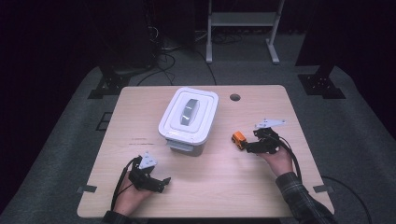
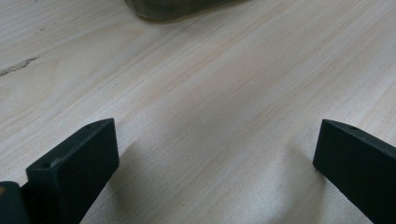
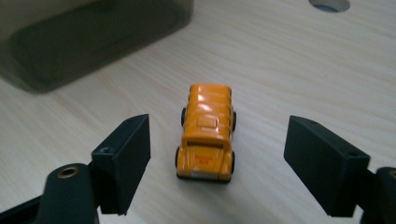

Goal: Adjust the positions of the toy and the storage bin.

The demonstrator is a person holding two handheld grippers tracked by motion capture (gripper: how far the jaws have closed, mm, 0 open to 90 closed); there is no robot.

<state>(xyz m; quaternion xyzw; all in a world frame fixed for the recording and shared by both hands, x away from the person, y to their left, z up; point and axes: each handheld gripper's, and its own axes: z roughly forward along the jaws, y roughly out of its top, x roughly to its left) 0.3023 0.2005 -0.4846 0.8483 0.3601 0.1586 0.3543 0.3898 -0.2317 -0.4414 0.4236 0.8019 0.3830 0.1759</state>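
A small orange toy car stands on its wheels on the wooden table, right of the middle. In the right gripper view the car sits between the two black jaws with a gap on each side, its rear toward the camera. My right gripper is open around it, low over the table. At the table's front left my left gripper rests open, and in the left gripper view its fingertips stand wide apart over bare wood with nothing between them.
A grey storage box with a white lid stands at the table's middle back, just left of the car; its dark wall rises beyond the right jaws. A round cable hole lies behind the car.
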